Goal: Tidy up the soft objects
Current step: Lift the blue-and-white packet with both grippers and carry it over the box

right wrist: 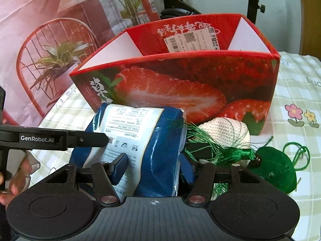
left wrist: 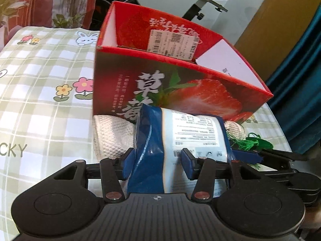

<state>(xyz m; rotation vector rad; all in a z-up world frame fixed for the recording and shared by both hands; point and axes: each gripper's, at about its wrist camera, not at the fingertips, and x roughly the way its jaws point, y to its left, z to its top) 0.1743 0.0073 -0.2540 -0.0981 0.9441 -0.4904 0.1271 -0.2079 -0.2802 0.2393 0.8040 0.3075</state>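
The left wrist view shows the left gripper (left wrist: 158, 160) with its two blue pads pressed on both sides of a soft blue and white plastic pack (left wrist: 180, 138). It is squeezing the near end of the pack. The pack's long side runs away from the fingers, toward the tall red cardboard box with strawberry pictures (left wrist: 176, 84). The far end of the pack nearly touches the box's front wall. The box is open at the top, and its rim sits higher than the pack.

In the right wrist view, the right gripper (right wrist: 154, 166) also has its pads on the same pack (right wrist: 138, 140), one on each side, so both grippers grip it together. The left gripper's black arm pokes in from the left side of this view.

The pack lies on a rolled white knitted cloth (left wrist: 114, 134). Just to the right is a green tassel of shiny threads (right wrist: 212, 150) tied to a small round green fabric pouch (right wrist: 274, 172). Some green threads lie across the right pad's side. All of this rests on a green checked tablecloth with flowers (left wrist: 40, 84).

I think the next move is up first, then forward over the rim, because the box wall stands right in front. The tassel might get dragged along.
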